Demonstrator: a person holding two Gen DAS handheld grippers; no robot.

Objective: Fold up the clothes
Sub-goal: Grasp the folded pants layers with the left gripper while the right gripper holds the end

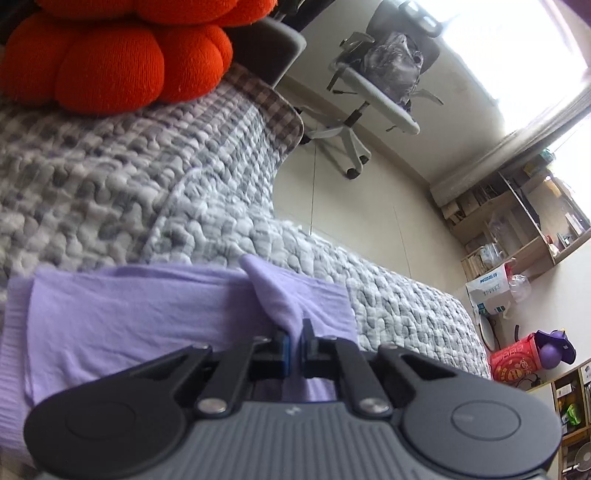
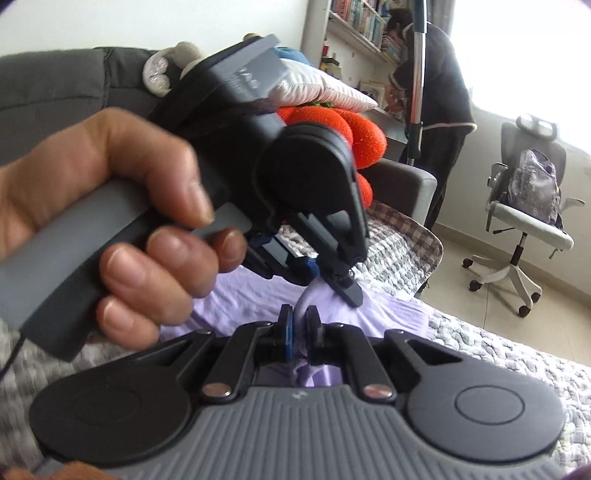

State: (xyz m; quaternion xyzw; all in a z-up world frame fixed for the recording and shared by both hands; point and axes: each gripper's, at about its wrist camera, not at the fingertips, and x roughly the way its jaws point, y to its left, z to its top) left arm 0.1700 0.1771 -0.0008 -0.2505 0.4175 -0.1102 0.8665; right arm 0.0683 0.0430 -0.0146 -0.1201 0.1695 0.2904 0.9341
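Grey-and-white quilted bedding (image 1: 155, 177) covers the bed I'm working over, and the lilac garment (image 1: 129, 314) lies spread flat on it, with the orange plush cushion (image 1: 118, 62) well beyond the garment at the head end. From my left wrist camera I get the garment's flat folded panel, the quilt's edge past it and, across the floor, an office chair (image 1: 373, 88) and wooden shelves (image 1: 524, 229); my own hands do not show there. My right wrist camera gives what that one lacks: my left hand (image 2: 110, 221) wrapped around the handle of the other tool, which hangs just above the garment, plus a grey sofa back (image 2: 55, 85) behind the cushion and a bookshelf (image 2: 354, 22) on the far wall. My left gripper (image 1: 296, 332) is clenched on a raised peak of the garment, the cloth standing up in a fold from between the blue pads. My right gripper (image 2: 300, 321) is likewise pinched tight on a bunched fold of the same garment, close beside the left tool's fingertips, with lilac cloth showing behind its jaws.
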